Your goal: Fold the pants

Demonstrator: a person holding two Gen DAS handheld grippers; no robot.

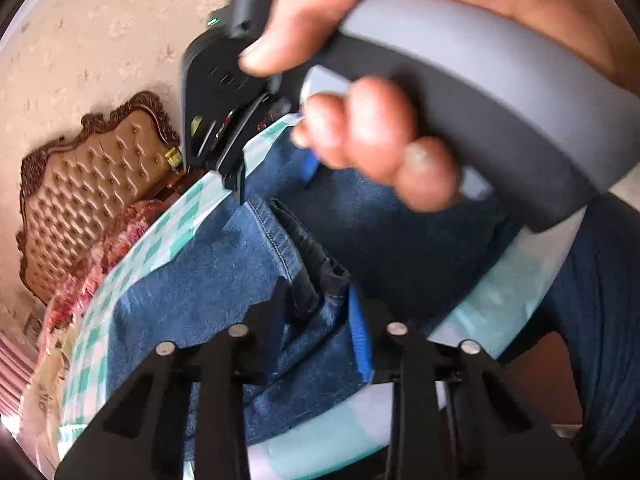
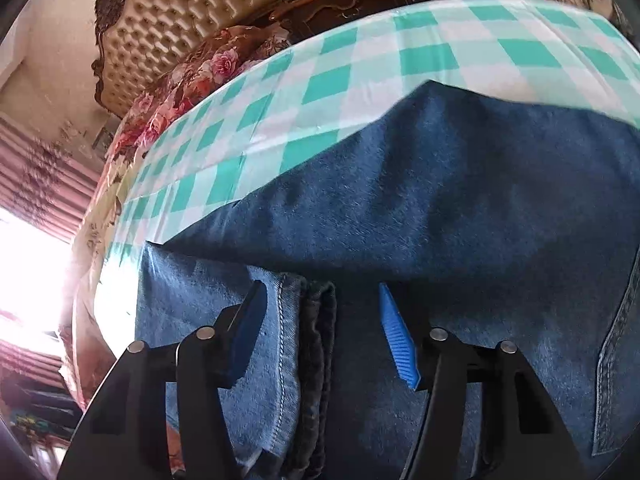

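Blue denim pants [image 1: 224,280] lie partly folded on a table with a green-and-white checked cloth [image 1: 160,240]. My left gripper [image 1: 320,320] is open just above the denim, its fingers either side of a stitched hem edge. In the left wrist view the right gripper [image 1: 224,148] shows ahead, held by a hand, its tips near the far edge of the pants. In the right wrist view the pants [image 2: 440,200] fill the frame. My right gripper [image 2: 324,332] is open, its blue-padded fingers [image 2: 396,340] either side of a stitched hem and dark folded layers.
The checked cloth [image 2: 360,60] covers the table beyond the pants. A tufted tan headboard [image 2: 168,28] and a floral bedspread [image 2: 188,80] lie past the table's far edge. A dark wooden cabinet [image 2: 340,4] holds small items. Bright window light at left.
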